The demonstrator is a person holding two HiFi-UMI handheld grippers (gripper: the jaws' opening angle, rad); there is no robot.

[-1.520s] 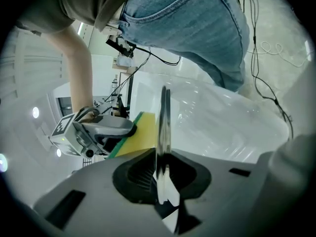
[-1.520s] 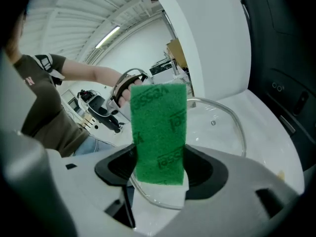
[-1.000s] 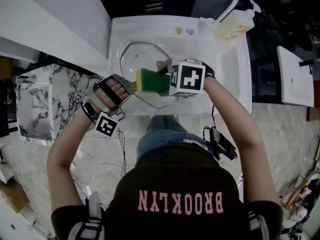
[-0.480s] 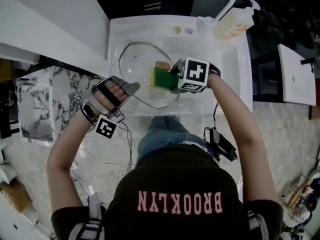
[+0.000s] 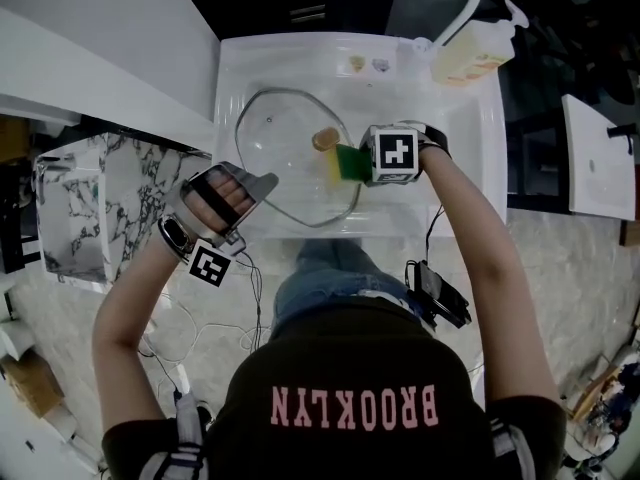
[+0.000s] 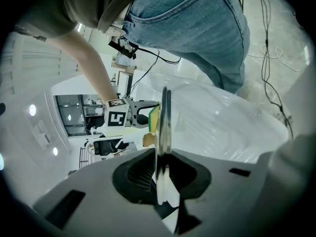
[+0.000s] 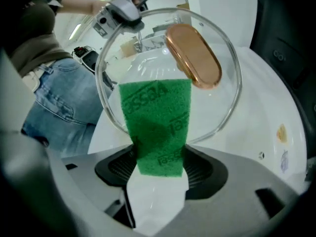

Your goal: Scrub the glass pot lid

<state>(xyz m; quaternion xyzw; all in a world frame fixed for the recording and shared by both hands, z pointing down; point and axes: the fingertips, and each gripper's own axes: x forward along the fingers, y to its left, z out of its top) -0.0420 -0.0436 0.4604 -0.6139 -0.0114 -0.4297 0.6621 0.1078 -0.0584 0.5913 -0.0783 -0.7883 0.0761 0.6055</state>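
The glass pot lid [image 5: 285,158] with its copper-coloured knob [image 5: 325,139] is held tilted over the white sink [image 5: 455,118]. My left gripper [image 5: 262,183] is shut on the lid's rim [image 6: 164,127] at the lid's near left edge. My right gripper [image 5: 352,163] is shut on a green and yellow sponge [image 5: 349,163]. The sponge [image 7: 157,123] lies flat against the glass below the knob [image 7: 193,55], near the lid's right edge.
A soap dispenser bottle [image 5: 472,50] and a white faucet [image 5: 462,3] stand at the sink's back right. A marble-patterned surface [image 5: 90,203] lies left of the sink. The person's jeans [image 6: 197,28] are close to the sink's front edge.
My right gripper has drawn the sponge across the glass from the lid's left-middle to its right edge. The left gripper keeps its hold on the rim, nearly still.
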